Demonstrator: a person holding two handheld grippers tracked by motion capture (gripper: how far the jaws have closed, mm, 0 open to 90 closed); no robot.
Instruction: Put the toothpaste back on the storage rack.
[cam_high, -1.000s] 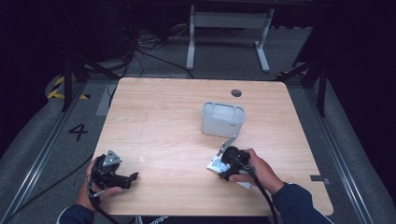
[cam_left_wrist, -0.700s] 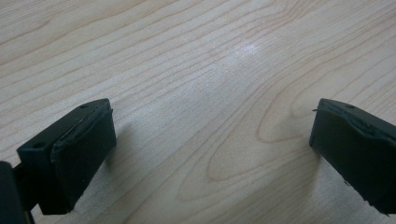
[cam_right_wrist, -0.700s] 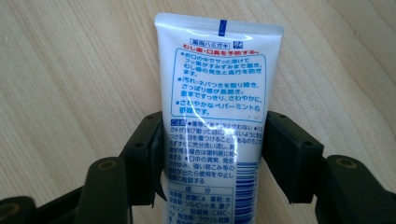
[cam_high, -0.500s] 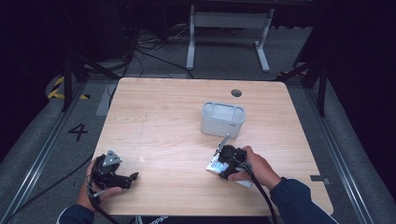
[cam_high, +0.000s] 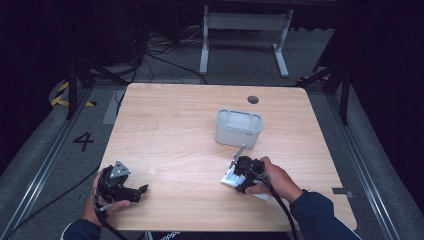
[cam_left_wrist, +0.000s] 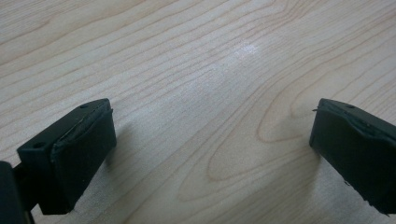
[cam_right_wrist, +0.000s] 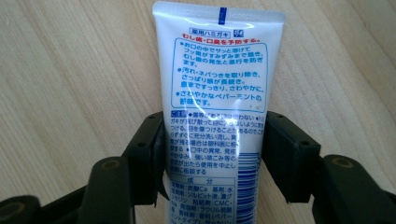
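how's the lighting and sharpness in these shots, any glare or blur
High view: wooden table evenly lit, surroundings dark, image slightly soft. Left gripper view: pale sheen on the wood, soft shadows beside the left gripper. Right gripper view: white glare streak on the toothpaste tube, print mostly legible, right gripper slightly soft.

Pale wooden table (cam_high: 165, 130) on dim grey floor (cam_high: 45, 150).

High view overlooks table (cam_high: 190, 125), gripper views close, facing tabletop
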